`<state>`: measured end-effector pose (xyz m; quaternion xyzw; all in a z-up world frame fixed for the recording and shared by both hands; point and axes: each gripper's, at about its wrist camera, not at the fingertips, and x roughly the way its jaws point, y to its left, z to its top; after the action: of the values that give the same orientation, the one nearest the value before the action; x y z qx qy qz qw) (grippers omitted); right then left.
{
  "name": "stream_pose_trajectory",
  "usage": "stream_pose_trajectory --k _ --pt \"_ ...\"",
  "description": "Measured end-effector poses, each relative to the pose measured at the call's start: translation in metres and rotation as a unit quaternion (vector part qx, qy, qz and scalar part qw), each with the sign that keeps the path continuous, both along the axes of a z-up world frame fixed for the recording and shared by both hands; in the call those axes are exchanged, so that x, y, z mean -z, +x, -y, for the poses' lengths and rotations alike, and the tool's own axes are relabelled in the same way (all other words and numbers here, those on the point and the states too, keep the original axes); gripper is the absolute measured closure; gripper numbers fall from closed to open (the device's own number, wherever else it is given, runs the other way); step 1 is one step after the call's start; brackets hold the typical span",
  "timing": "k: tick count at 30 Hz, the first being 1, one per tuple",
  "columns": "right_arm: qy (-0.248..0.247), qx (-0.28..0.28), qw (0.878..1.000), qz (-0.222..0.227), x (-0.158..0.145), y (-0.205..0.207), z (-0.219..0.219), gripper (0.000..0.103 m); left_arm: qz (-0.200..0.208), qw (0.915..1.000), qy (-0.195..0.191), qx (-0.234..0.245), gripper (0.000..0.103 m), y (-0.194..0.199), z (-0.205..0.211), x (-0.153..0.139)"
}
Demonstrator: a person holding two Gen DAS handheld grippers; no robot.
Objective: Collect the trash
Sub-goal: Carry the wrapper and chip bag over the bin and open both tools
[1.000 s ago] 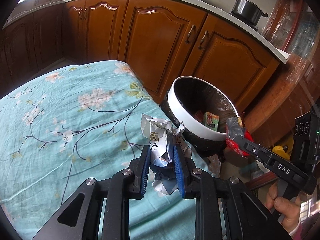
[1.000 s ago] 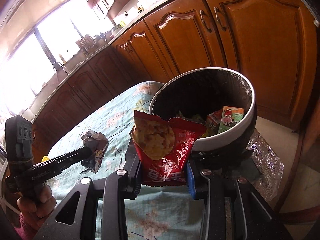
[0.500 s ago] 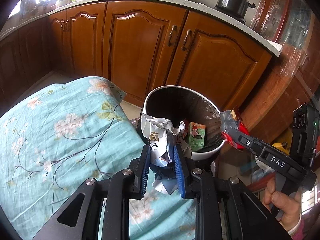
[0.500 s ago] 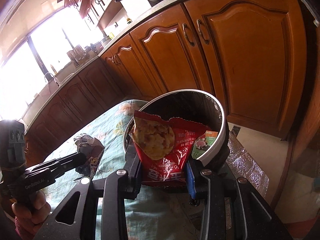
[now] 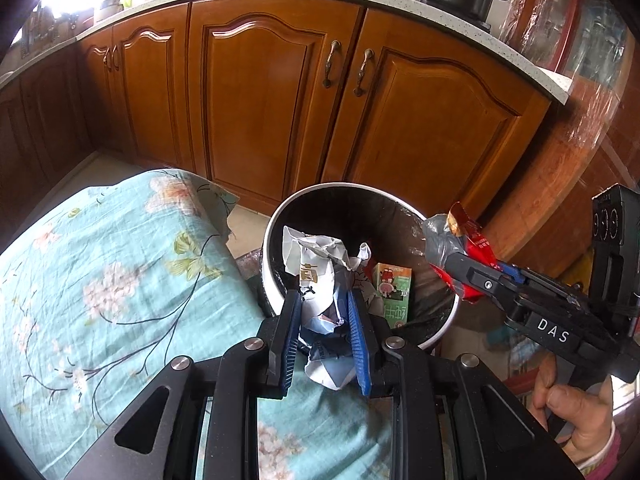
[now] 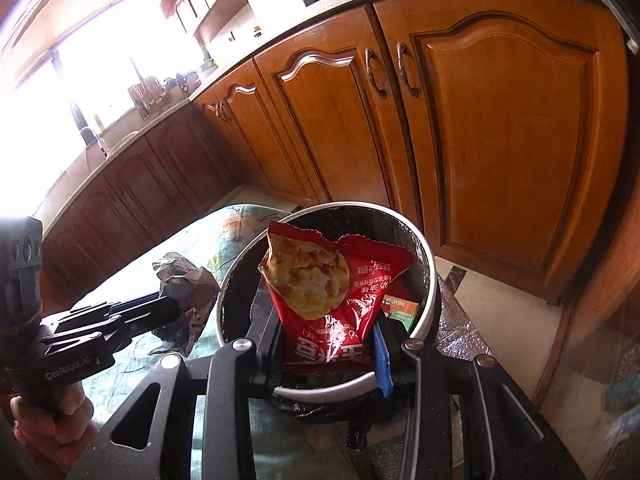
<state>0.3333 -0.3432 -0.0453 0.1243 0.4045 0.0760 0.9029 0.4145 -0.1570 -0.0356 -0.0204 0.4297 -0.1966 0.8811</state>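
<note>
- crinkled white paper wrapper (image 5: 320, 280), printed and balled up, is pinched between the ribbed blue pads of the left claw (image 5: 324, 316), above the near rim of the bin.
- glossy red foil snack bag (image 6: 332, 304), torn along its top edge, is clamped in the right claw (image 6: 332, 344) over the bin's mouth.
- round trash bin (image 5: 272, 280) has a smooth white rim and a black liner; a green carton (image 5: 394, 292) lies inside.
- soft teal floral cloth (image 5: 100, 280) covers the worktop beside the bin.
- carved wooden cabinet doors (image 5: 256, 100) stand behind.
</note>
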Motion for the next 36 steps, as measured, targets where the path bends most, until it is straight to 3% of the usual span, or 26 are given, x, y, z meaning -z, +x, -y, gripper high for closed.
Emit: stream_pose_trajectory --k 13,17,23,32,36 --pt "-0.011 -0.009 0.999 -0.034 0.012 0.024 0.007 0.064 -0.021 0.9994 0.021 0.015 0.079 0.027 0.025 0.015" --pt "-0.008 -0.014 0.999 -0.042 0.012 0.031 0.007 0.063 -0.026 0.9993 0.022 0.015 0.074 0.035 0.029 0.019" --pt "0.007 -0.013 0.999 -0.042 0.014 0.033 0.011 0.043 -0.019 0.9996 0.016 0.009 0.051 0.031 0.027 0.016" --pt "0.031 -0.014 0.999 -0.033 0.015 0.029 0.013 0.026 -0.024 0.9995 -0.011 -0.018 0.046 0.010 0.003 0.018" --pt "0.032 -0.013 0.999 -0.026 0.010 0.026 0.009 0.026 -0.028 0.9989 -0.020 -0.031 0.046 -0.003 -0.010 0.020"
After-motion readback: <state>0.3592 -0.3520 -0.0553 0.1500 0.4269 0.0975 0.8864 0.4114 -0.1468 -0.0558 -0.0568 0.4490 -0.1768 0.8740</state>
